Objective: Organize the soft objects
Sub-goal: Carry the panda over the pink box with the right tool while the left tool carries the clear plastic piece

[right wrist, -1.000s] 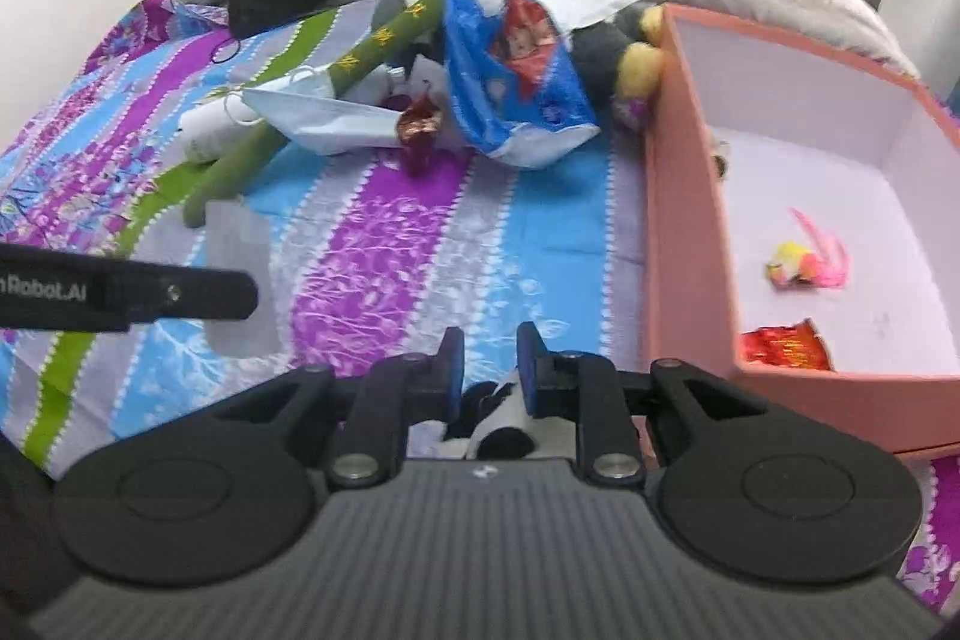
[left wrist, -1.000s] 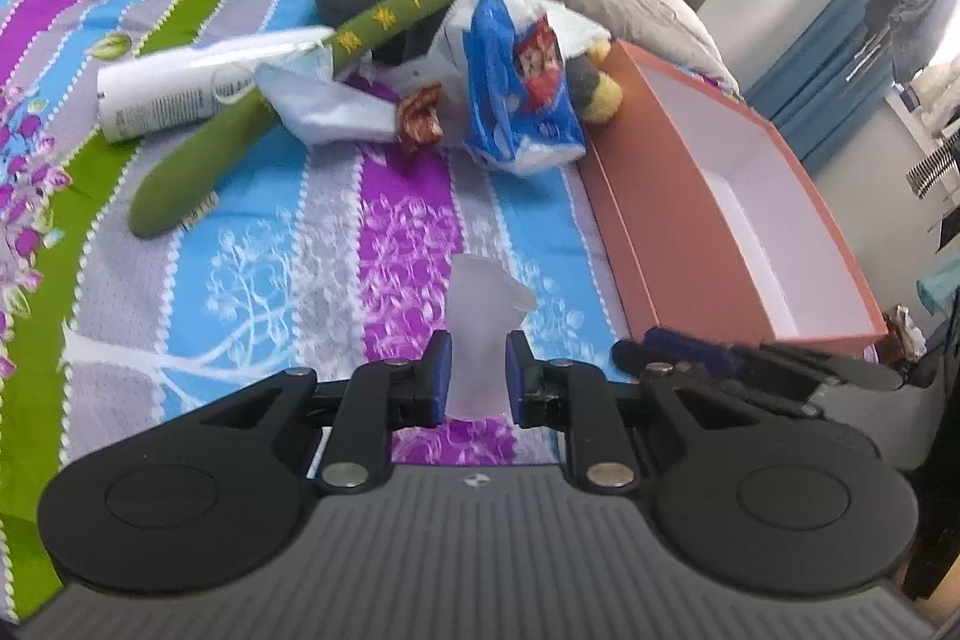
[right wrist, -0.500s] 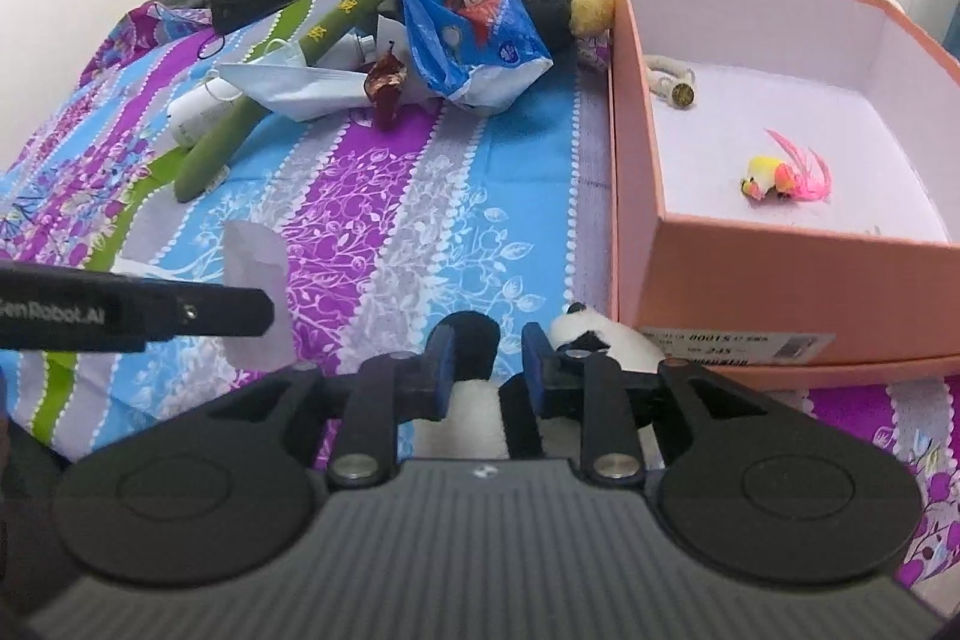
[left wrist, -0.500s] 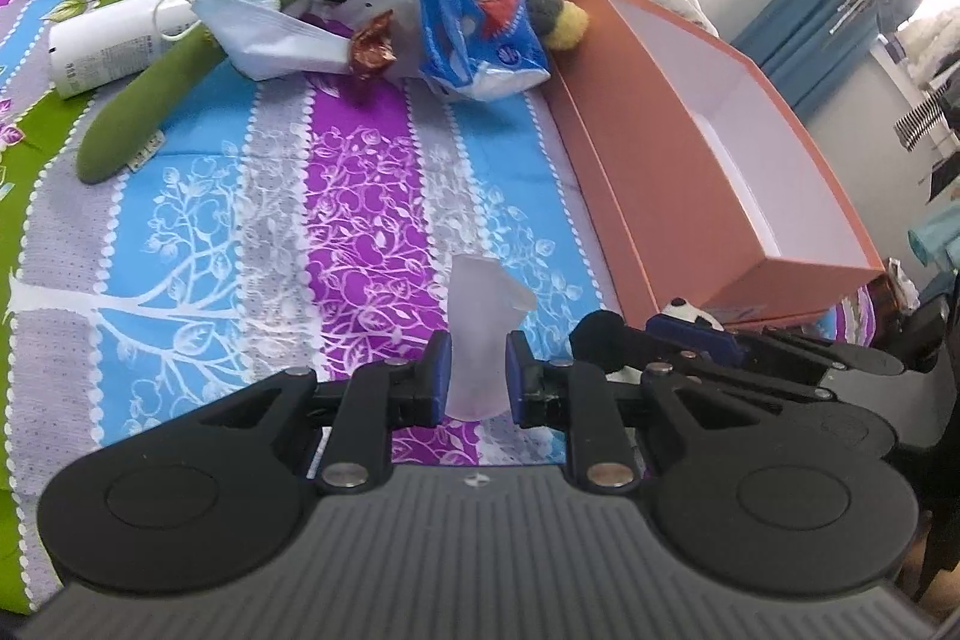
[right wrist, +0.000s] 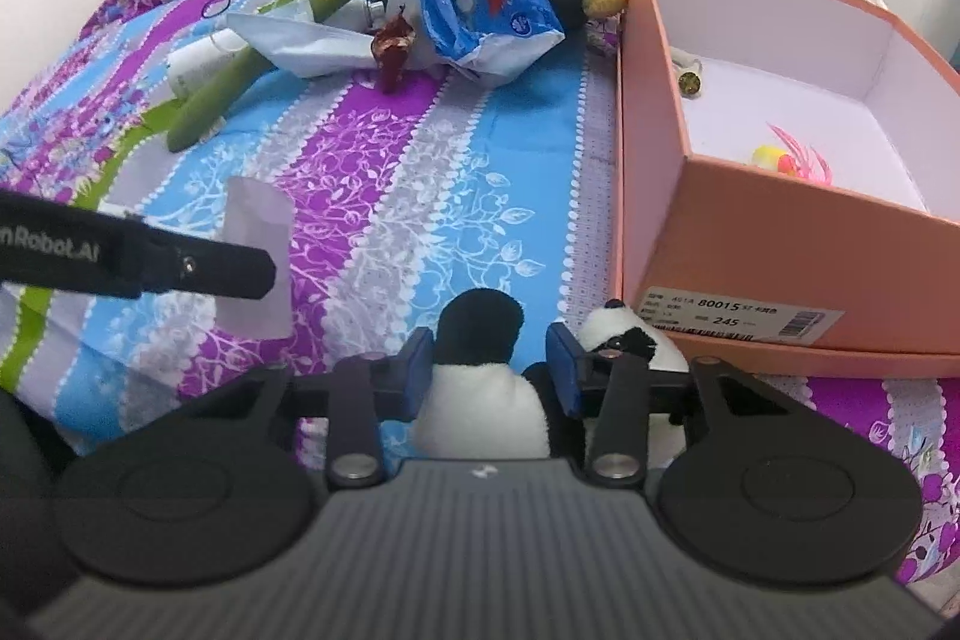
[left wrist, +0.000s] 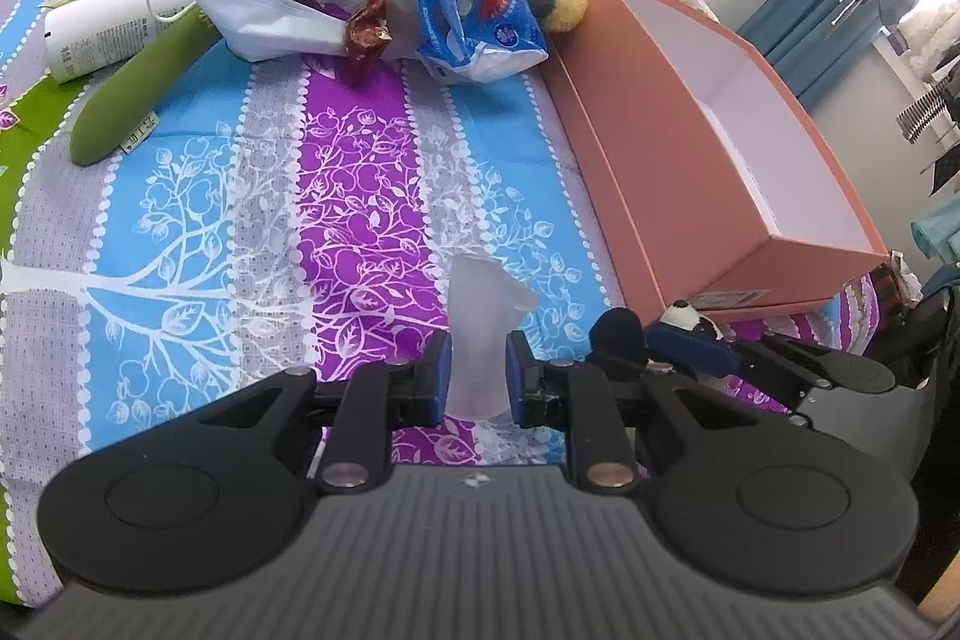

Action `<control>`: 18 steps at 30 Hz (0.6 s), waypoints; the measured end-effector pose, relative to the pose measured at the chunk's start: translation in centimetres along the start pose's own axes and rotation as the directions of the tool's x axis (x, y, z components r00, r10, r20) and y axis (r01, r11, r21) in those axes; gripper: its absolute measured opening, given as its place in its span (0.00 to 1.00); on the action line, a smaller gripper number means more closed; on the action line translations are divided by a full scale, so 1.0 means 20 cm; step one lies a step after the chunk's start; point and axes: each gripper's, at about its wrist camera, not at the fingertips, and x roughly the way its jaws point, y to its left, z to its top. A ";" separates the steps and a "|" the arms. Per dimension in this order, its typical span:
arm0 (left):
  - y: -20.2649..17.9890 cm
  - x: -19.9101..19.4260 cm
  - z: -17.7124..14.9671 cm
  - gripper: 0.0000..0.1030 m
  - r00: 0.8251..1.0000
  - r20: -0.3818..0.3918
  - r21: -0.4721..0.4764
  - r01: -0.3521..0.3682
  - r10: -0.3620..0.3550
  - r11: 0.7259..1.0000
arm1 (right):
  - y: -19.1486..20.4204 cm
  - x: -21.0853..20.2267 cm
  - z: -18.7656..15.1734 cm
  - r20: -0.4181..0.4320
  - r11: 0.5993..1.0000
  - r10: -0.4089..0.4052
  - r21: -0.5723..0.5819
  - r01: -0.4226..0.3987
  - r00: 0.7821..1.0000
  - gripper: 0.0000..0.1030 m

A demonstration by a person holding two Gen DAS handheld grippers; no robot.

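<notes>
Striped bedspread [left wrist: 336,196] in purple, blue, grey and green, with a heap of clutter at its far end. At far left of that heap, a white tube [left wrist: 96,34] under a long green plush [left wrist: 198,22]; next, a crumpled face mask [left wrist: 270,16], a dark red wrapper [left wrist: 364,34], then a blue and white plastic bag [left wrist: 480,4]. Nearer the camera, left gripper [left wrist: 477,379] clamped on a frosted, translucent soft piece [left wrist: 483,328], held above the sheet. Just to its right, right gripper [right wrist: 489,370] with jaws just widened, pads apart from the panda plush [right wrist: 480,376] lying between them on the bed, head against the box's near corner. At right, a salmon-pink box [right wrist: 780,244], open-topped, holding a small yellow and pink toy [right wrist: 792,157] and a small round item [right wrist: 690,82].
</notes>
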 end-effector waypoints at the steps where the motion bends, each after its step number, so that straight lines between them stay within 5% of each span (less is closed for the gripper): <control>1: 0.00 0.00 0.00 0.22 1.000 -0.001 0.003 -0.001 0.001 1.000 | 0.01 0.00 0.00 0.002 1.000 0.002 -0.012 -0.002 1.000 0.30; 10: -0.04 -0.04 0.02 0.22 1.000 0.007 0.016 0.011 -0.011 1.000 | 0.02 -0.06 0.02 0.033 1.000 0.011 0.013 -0.011 0.999 0.23; 18: -0.12 -0.17 0.13 0.22 0.999 0.039 0.064 0.026 -0.028 0.998 | -0.03 -0.31 0.08 0.162 0.996 0.028 0.083 -0.042 0.986 0.23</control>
